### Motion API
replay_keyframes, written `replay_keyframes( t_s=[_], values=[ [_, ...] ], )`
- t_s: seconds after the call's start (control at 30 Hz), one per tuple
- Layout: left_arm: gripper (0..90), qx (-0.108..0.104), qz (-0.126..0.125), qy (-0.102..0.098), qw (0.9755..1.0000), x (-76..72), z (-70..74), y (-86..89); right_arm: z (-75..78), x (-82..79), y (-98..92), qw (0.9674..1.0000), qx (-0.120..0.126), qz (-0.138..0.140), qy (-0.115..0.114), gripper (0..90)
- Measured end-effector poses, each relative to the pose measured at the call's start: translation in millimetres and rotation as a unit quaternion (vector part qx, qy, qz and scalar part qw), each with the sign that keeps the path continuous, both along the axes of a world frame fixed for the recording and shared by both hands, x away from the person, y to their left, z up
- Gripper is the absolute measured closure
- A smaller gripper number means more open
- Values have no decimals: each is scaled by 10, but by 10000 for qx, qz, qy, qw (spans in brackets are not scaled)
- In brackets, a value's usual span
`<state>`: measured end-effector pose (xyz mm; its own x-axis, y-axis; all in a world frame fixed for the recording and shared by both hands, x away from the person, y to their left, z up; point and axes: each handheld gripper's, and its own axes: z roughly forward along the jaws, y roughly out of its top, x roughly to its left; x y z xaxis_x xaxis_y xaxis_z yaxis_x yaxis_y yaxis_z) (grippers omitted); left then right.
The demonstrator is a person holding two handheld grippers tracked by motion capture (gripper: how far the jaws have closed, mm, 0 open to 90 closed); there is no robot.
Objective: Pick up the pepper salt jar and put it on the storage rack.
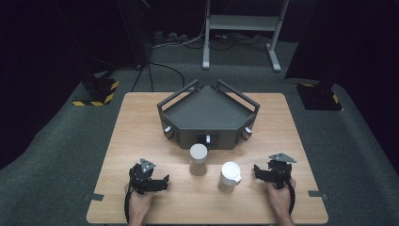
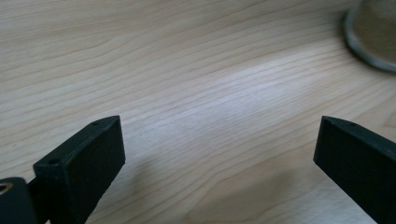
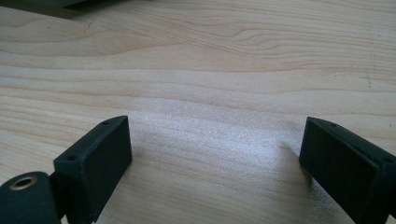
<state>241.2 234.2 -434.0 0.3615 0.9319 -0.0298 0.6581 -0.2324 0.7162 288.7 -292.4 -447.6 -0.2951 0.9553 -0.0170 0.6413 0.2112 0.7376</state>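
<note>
Two containers stand on the wooden table point(image 1: 141, 127). One is a tan tumbler with a white lid point(image 1: 198, 160), just in front of the dark tray. The other is a white-lidded jug with a small spout point(image 1: 229, 177), nearer the front and to the right. My left gripper point(image 1: 163, 181) rests low at the front left, pointing right toward the tumbler, open and holding nothing. In the left gripper view point(image 2: 219, 128), bare wood lies between the jaws and a container's round base point(image 2: 373, 37) sits at the top right. My right gripper point(image 1: 257, 171) point(image 3: 217, 126) is open over bare wood, right of the jug.
A dark grey angular tray with raised rails point(image 1: 164, 106) and small lenses on its front stands at the table's back centre. Its edge point(image 3: 42, 3) crosses the top left of the right gripper view. Beyond the table are carpet, cables and a metal stand point(image 1: 242, 23).
</note>
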Motion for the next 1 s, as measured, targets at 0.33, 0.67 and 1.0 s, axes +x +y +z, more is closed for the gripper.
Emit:
replay_keyframes(
  t_s=[0.33,0.67,1.0],
  values=[
    [45,31,-663,154,9977,127,83,-176,-1,0,-3,10000,6,5,-1,88],
    [56,16,-996,134,9949,202,92,-341,-1,-4,-2,10000,9,2,-2,90],
    [63,-40,-1306,59,9914,313,132,-521,-1,-5,-2,10000,9,2,-2,90]
  ],
)
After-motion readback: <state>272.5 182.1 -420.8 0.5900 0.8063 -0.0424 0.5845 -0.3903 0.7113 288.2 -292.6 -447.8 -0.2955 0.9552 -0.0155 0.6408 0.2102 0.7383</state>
